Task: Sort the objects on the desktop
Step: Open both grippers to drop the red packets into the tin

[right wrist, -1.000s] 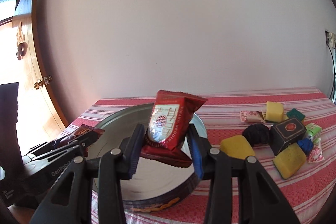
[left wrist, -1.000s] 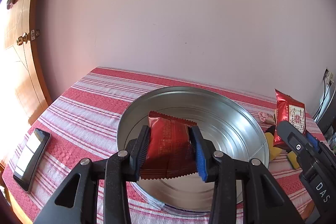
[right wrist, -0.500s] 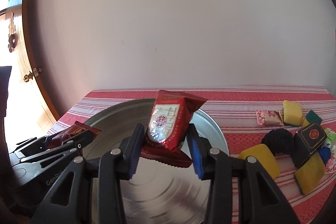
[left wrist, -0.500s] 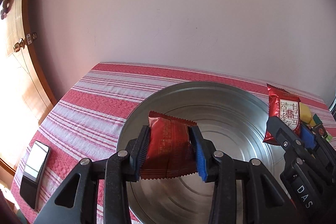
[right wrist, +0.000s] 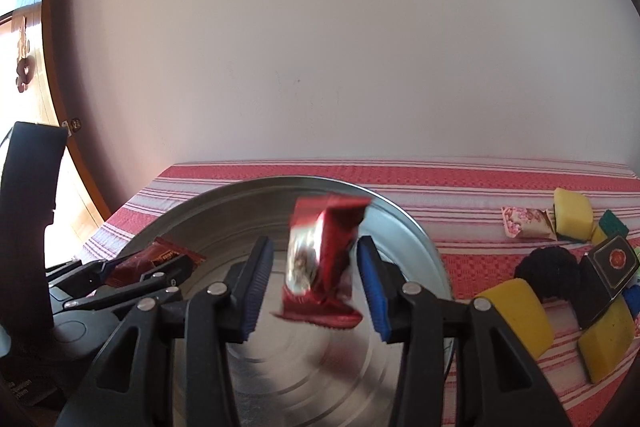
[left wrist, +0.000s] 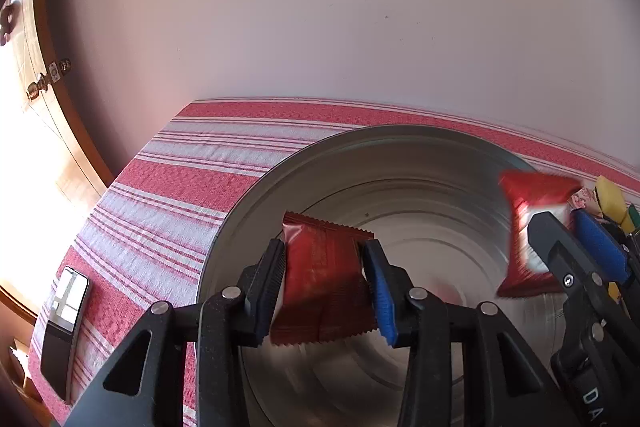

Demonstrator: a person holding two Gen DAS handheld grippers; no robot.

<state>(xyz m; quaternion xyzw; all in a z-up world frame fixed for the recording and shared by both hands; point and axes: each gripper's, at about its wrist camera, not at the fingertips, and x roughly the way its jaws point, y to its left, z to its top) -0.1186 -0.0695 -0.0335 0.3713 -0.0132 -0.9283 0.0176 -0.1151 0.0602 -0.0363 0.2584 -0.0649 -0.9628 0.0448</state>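
A round metal tin [left wrist: 400,163] [right wrist: 240,195] sits on the red-striped tablecloth, and both grippers hang over it. My left gripper [left wrist: 324,247] [right wrist: 152,263] has a dark red snack packet [left wrist: 324,287] between its pads. Its jaws are opening, but the pads still touch the packet's sides. My right gripper [right wrist: 315,245] [left wrist: 560,221] is opening too. The red-and-white packet [right wrist: 320,259] [left wrist: 524,227] is blurred and tilted between its pads, with a gap on each side, above the tin's floor.
A phone [left wrist: 64,323] lies near the table's left edge by a wooden door [left wrist: 60,131]. Right of the tin lie yellow sponges [right wrist: 516,311], a black ball [right wrist: 544,267], a black box [right wrist: 608,267] and a pink wrapped sweet [right wrist: 520,221]. A wall stands behind.
Both grippers moved farther over the tin and lower. The right jaws widened and the red-and-white packet came loose and tipped. The left jaws widened slightly.
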